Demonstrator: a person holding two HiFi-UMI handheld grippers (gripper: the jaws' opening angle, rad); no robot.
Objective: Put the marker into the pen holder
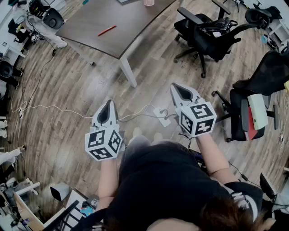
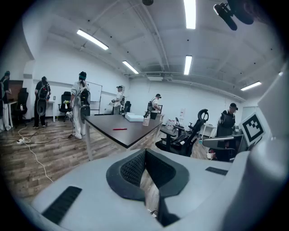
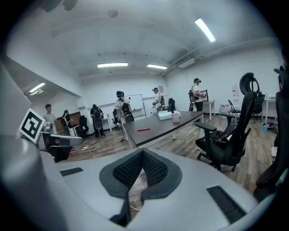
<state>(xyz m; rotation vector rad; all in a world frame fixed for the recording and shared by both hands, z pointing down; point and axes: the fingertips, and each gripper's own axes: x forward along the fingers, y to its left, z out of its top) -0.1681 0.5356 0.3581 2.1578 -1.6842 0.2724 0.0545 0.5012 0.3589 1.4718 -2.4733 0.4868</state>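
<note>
A red marker lies on the dark brown table, far ahead of both grippers. The pen holder stands at the table's far edge, cut off by the frame. My left gripper and right gripper hover over the wooden floor, both shut and empty, pointing toward the table. In the left gripper view the marker and the clear pen holder sit well beyond the shut left gripper. The right gripper view shows the marker and pen holder past the right gripper.
Black office chairs stand right of the table, and another chair is at my right. A white cable and power strip lie on the floor between the grippers. A white box sits on the table. Several people stand behind it.
</note>
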